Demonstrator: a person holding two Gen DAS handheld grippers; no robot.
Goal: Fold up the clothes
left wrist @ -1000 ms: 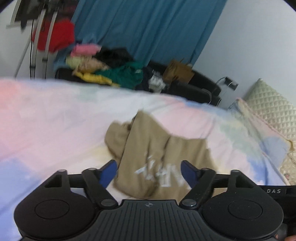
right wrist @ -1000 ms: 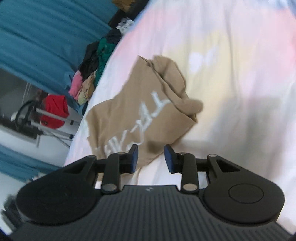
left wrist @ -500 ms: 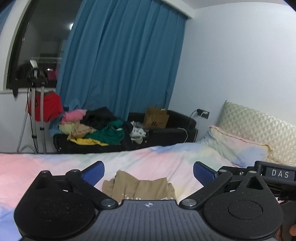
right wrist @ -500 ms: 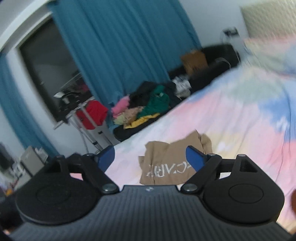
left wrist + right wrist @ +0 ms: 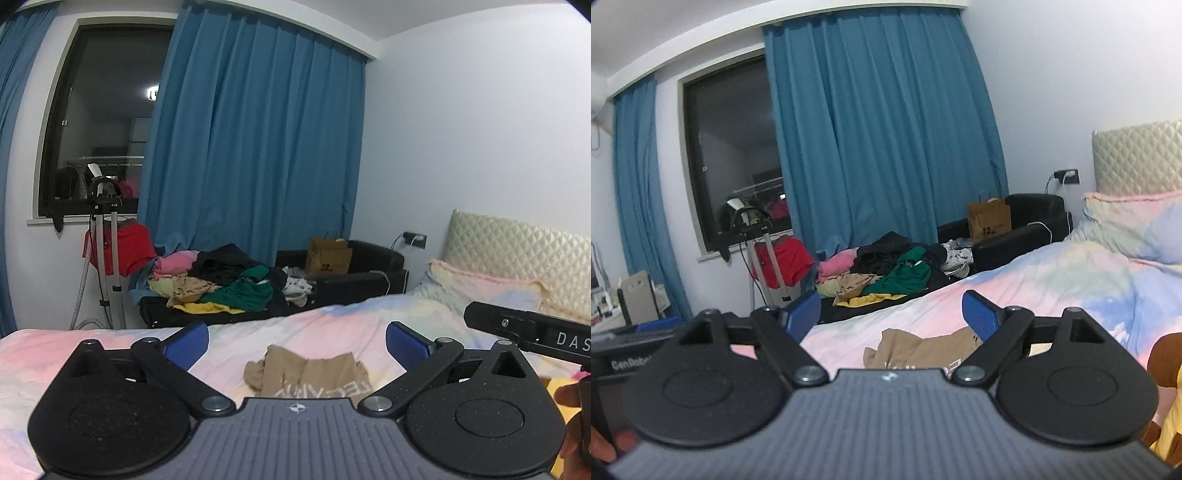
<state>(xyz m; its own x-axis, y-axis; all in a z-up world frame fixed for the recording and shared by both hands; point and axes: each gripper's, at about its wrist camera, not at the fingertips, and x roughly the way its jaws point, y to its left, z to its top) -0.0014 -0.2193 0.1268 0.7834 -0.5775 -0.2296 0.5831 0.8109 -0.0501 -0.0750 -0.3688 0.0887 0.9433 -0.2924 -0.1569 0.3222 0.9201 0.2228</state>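
1. Left gripper [image 5: 297, 341] hangs above the bed with its ribbed blue pads [image 5: 186, 341] spread wide and nothing between them.
2. Right gripper [image 5: 890, 312] is likewise parted and empty, its blue fingertips [image 5: 979, 314] level over the bedding.
3. Below both, a tan T-shirt [image 5: 314, 373] with white lettering lies folded and slightly rumpled on the pastel tie-dye bedspread [image 5: 332, 325], touching neither gripper.
4. A brown paper bag [image 5: 328, 257] with string handles stands upright on the black leather sofa [image 5: 373, 275]; what is in it cannot be seen.
5. The sofa seat holds a loose pile of clothes [image 5: 221, 284]: pink, black, green, yellow and beige pieces, all crumpled.
6. Soft pleated blue curtains [image 5: 255, 147] hang behind, and a quilted, shiny cream headboard [image 5: 517, 251] rises behind a pastel pillow [image 5: 480, 288].
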